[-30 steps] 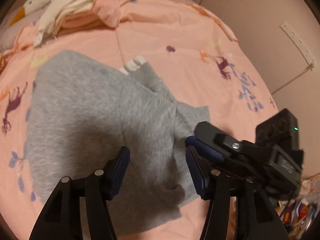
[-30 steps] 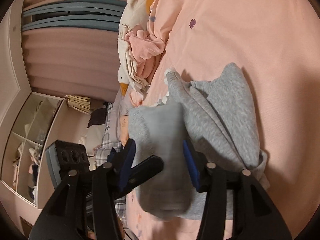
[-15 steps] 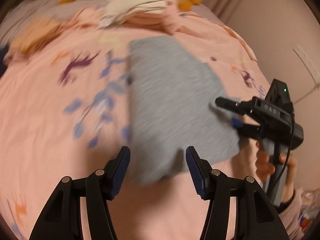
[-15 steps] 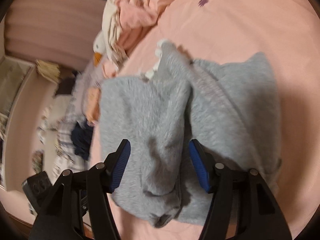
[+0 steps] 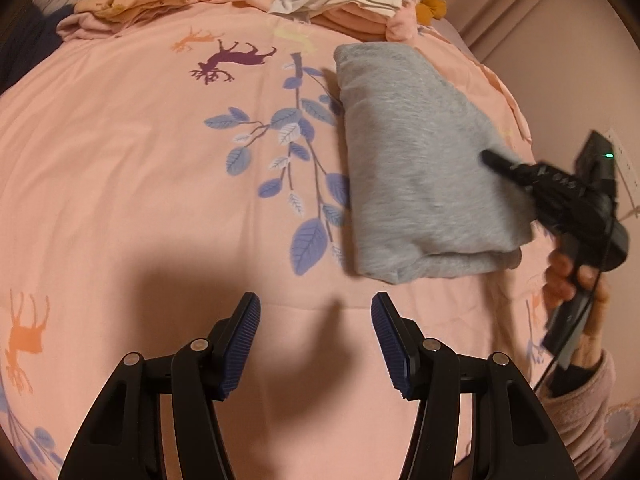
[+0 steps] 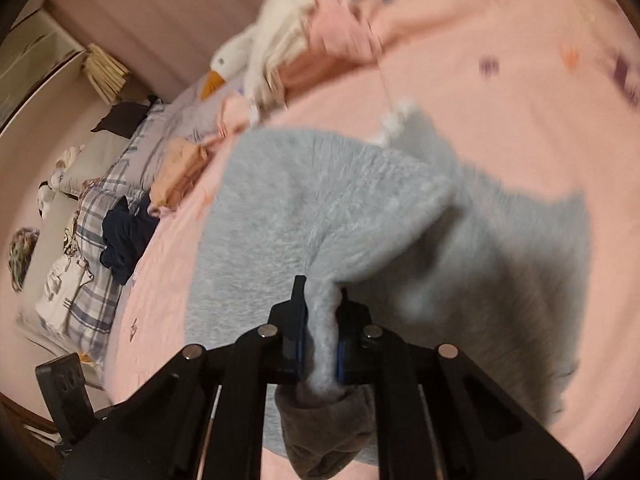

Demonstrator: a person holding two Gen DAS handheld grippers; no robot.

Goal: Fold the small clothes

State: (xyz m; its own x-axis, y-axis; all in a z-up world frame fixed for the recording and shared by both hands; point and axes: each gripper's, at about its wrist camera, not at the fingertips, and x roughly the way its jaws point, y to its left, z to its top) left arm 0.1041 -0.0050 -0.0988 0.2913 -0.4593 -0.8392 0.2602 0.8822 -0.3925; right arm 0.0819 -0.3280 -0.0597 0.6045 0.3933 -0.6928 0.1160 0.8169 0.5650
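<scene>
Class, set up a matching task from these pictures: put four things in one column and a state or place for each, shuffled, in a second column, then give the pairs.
Things:
1. left hand-held gripper
2. right hand-held gripper
3. grey garment
4. goose plush toy

States or places:
A. lying among the piled clothes at the far end of the bed
B. shut on a fold of grey fabric
C. open over the bare pink bedspread
D. folded into a block on the bed

Pairs: 1-C, 2-B, 3-D, 4-A
</scene>
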